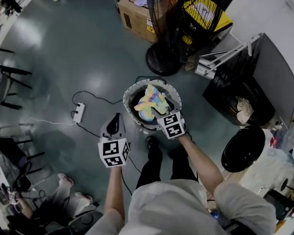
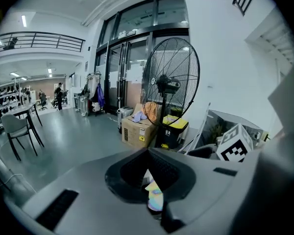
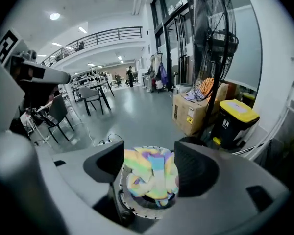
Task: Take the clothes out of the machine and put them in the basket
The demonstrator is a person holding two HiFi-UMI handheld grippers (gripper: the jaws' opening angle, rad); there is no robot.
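Clothes are split between two places at this point. A bundle in pastel rainbow colours (image 1: 151, 103) lies inside the round white-rimmed basket (image 1: 129, 93) on the floor just ahead of our feet. A pale piece (image 1: 242, 110) shows in the dark machine (image 1: 257, 77) off to our right, whose round door (image 1: 242, 148) hangs open.

Our right tool (image 3: 149, 156) hovers directly above the basket with its jaws spread. The rainbow bundle sits in the gap between them, and from its own view the pads do not seem to press on it. Our left tool (image 2: 147, 153) points toward the basket from the near left side. Its jaws are pressed together with nothing pinched, and only a sliver of the bundle shows past them.

We judge this to be the drop-off step, with one load delivered and the pale piece yet to be fetched. The next move calls for lifting the right tool clear of the rim so no fold snags on a jaw. We would then turn toward the machine, reach into the opening with the jaws wide, and close on a thick fold of the pale cloth. The opening looks dark, so we would aim carefully.
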